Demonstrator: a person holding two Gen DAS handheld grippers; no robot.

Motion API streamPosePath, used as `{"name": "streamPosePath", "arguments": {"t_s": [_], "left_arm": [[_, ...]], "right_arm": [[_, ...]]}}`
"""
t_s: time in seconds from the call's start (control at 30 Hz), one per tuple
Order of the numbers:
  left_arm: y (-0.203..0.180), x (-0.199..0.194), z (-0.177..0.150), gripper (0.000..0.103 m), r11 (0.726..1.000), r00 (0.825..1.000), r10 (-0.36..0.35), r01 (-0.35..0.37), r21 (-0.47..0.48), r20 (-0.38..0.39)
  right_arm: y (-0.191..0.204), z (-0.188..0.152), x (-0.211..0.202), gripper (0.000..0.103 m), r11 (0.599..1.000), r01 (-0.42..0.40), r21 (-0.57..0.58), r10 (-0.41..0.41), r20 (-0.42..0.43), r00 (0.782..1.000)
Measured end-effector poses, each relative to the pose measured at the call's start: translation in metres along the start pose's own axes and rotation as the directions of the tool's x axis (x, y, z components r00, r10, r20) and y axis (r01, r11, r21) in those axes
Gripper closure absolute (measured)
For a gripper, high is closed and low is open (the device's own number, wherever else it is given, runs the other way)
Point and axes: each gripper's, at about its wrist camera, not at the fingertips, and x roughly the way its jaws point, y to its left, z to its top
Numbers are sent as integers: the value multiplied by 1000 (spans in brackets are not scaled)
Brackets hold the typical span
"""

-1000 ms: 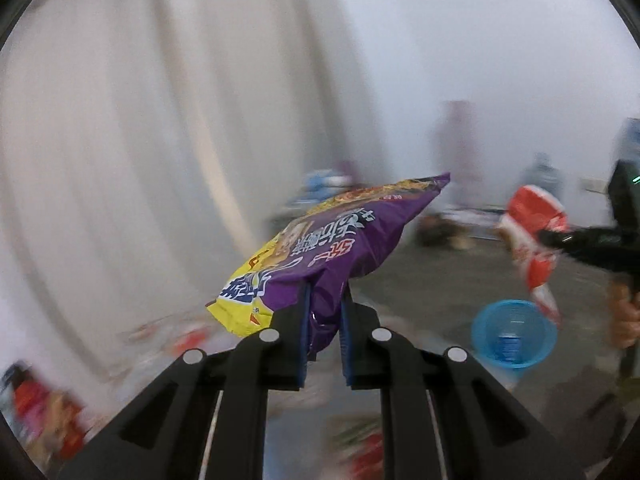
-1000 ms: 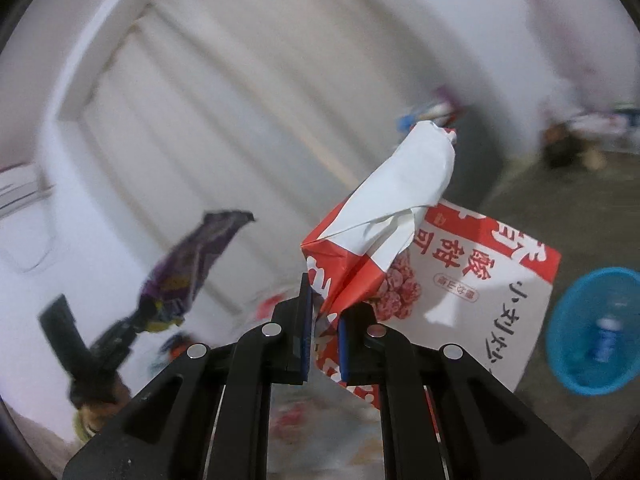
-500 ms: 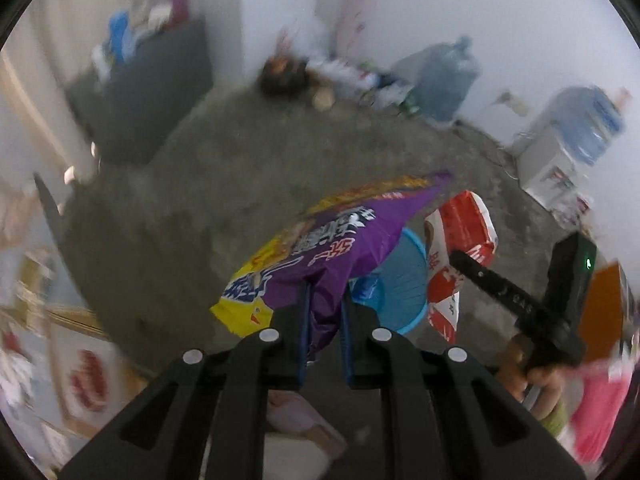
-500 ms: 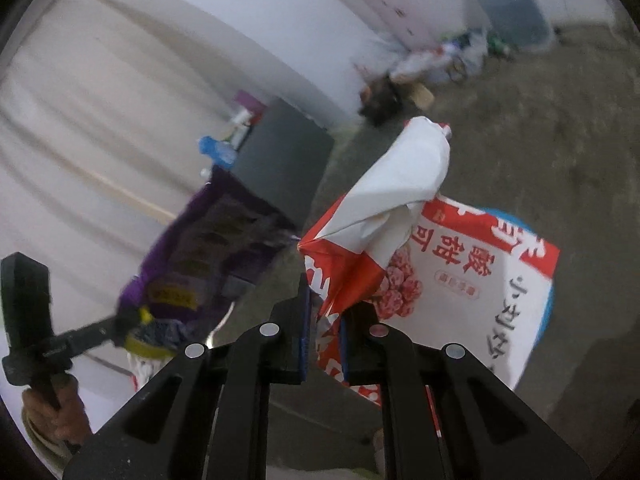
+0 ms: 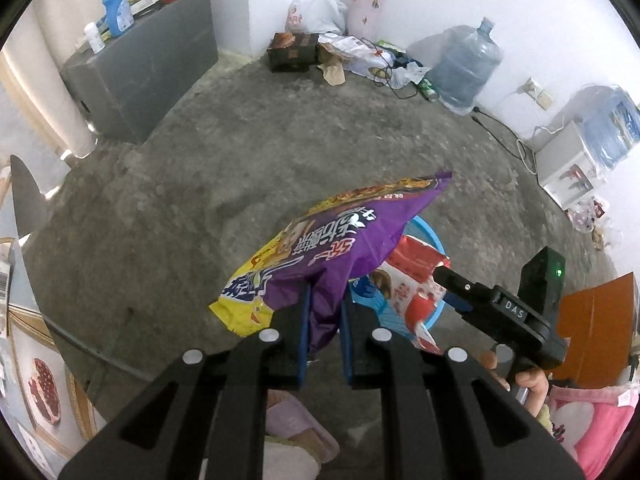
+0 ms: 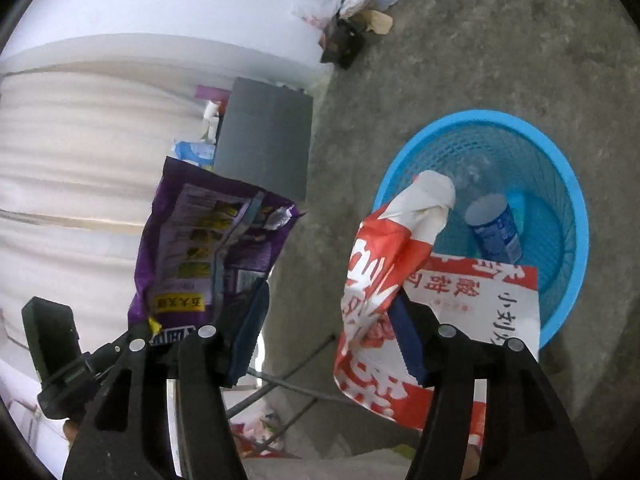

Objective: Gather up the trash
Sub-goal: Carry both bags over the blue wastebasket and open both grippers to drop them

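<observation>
My left gripper (image 5: 325,300) is shut on a purple snack bag (image 5: 352,236), which hangs over the near rim of a blue mesh basket (image 6: 560,200) on the concrete floor. A blue can (image 6: 494,232) lies inside the basket. My right gripper (image 6: 330,304) is opening, its jaws wide apart. A red and white snack bag (image 6: 376,280) sags between them, leaning only on the right finger (image 6: 404,336), above the basket's rim. In the left wrist view the right gripper (image 5: 444,276) reaches in from the right, with the red bag (image 5: 412,280) at its tips.
A grey cabinet (image 5: 140,80) with bottles on top stands at the far left. Boxes and plastic bags (image 5: 296,52) and a water jug (image 5: 466,68) line the far wall. A white dispenser (image 5: 568,164) and orange cardboard (image 5: 592,320) are on the right. A slipper (image 5: 292,428) lies below.
Both grippers have come down from the curtain side to just over the blue basket. The right jaws have spread apart and no longer pinch the red bag. The left grip is unchanged.
</observation>
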Motion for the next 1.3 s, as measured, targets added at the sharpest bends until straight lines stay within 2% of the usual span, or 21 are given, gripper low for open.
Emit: {"name": "streamPosePath", "arguments": {"t_s": [0.03,0.1,0.13,0.17,0.23,0.27,0.4,0.6,0.7,0.83,0.9,0.97,1.03,1.07,1.1,1.13,1.3], "left_arm": [[-1,1,1,90,1000,1000,-3,3,-3,-4],[-5,3,2,90,1000,1000,-10,10,-4,-9],[-6,3,3,90,1000,1000,-10,10,-4,-7],[-7,3,3,90,1000,1000,-11,11,-5,-5],[-9,4,4,90,1000,1000,-11,11,-8,-3],[-11,5,3,90,1000,1000,-12,12,-10,-2],[-16,5,1,90,1000,1000,-18,18,8,0],[-37,14,-4,90,997,998,-49,50,51,-31],[-50,28,-5,90,995,993,-85,89,45,-77],[-79,64,-3,90,989,985,-65,85,124,-158],[-89,86,-3,89,987,974,-73,101,125,-214],[-100,107,-1,88,984,968,-82,117,135,-236],[-106,129,1,71,979,958,-96,140,147,-270],[-106,142,2,51,982,952,-66,115,149,-297],[-103,150,2,46,988,956,-19,63,142,-293],[-98,152,4,46,992,962,-2,38,124,-275],[-78,136,12,45,999,976,-4,14,45,-218]], "right_arm": [[-1,4,0,51,1000,-27,10,27,-23,999],[-2,11,9,51,998,-55,22,56,-78,995],[-1,17,16,51,1000,-6,18,8,-114,993],[1,23,20,51,997,79,3,-78,-121,990],[8,33,21,47,970,235,-58,-240,-96,966],[12,38,18,47,960,269,-82,-275,-72,959],[27,44,-4,47,955,274,-110,-276,-3,961],[30,24,-44,46,939,319,-126,-310,86,947],[29,9,-54,46,930,346,-124,-332,120,936],[23,1,-66,46,924,368,-106,-349,160,923],[22,-1,-75,46,925,368,-95,-348,180,920],[17,-2,-79,46,929,362,-81,-343,183,921],[15,0,-81,46,928,365,-72,-347,184,920],[14,1,-80,46,927,368,-68,-351,186,918],[14,1,-80,46,928,367,-68,-349,187,918],[13,0,-80,46,929,363,-70,-345,187,920],[13,-3,-73,46,924,373,-85,-355,173,919]]}}
